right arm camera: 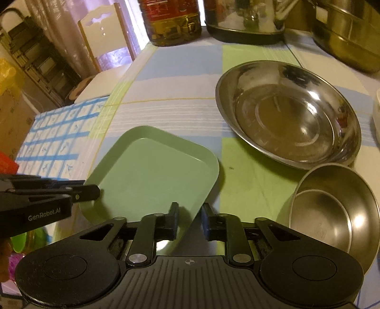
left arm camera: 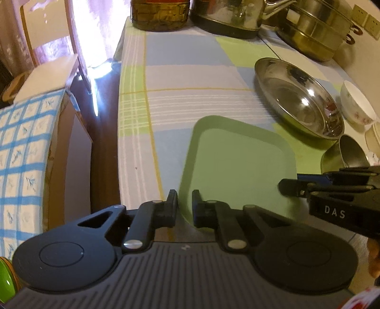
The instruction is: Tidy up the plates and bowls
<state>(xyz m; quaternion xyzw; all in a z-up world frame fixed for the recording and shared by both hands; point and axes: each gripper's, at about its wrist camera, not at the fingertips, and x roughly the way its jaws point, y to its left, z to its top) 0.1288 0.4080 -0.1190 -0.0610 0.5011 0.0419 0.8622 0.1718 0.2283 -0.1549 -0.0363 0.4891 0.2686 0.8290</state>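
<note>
A green square plate (left arm camera: 237, 164) (right arm camera: 152, 173) lies on the checked tablecloth. My left gripper (left arm camera: 184, 204) straddles its near left rim with the jaws a little apart, and it also shows in the right wrist view (right arm camera: 91, 192). My right gripper (right arm camera: 190, 217) stands over the plate's near right corner, jaws a little apart, and it shows at the plate's right edge in the left wrist view (left arm camera: 288, 187). A large steel plate (right arm camera: 288, 114) (left arm camera: 299, 98) lies beyond. A small steel bowl (right arm camera: 332, 214) (left arm camera: 344, 155) sits to the right. A white flowered bowl (left arm camera: 357, 107) stands further right.
An oil bottle (right arm camera: 171, 21), a kettle (right arm camera: 244, 21) and a steel steamer pot (left arm camera: 318, 28) line the table's back. The table's left edge (left arm camera: 120, 133) drops to the floor beside a chair (left arm camera: 47, 69) and a blue checked cloth (left arm camera: 21, 161).
</note>
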